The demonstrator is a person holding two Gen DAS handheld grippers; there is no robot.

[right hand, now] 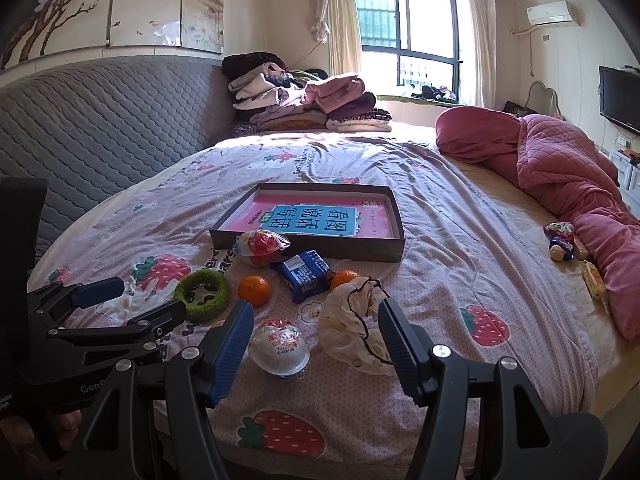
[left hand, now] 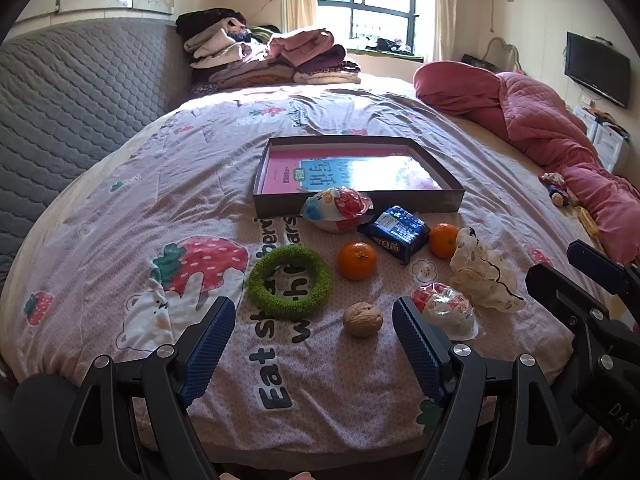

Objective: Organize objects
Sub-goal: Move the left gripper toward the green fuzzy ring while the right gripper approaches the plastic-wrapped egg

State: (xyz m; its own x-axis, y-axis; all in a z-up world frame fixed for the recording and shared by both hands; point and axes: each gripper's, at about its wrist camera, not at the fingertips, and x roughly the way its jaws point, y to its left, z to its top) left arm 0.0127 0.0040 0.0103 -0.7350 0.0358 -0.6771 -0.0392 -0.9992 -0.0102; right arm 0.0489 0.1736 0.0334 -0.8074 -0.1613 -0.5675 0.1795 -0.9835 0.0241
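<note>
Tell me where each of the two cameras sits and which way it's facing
Left wrist: rides the left gripper, tilted down across the bed toward the window; its open fingers frame the walnut; the right gripper shows at the right edge.
Right wrist: rides the right gripper, facing the same way; its open fingers frame a wrapped snack cup; the left gripper shows at the left edge.
Shared: the box, green ring, oranges and blue packet.
</note>
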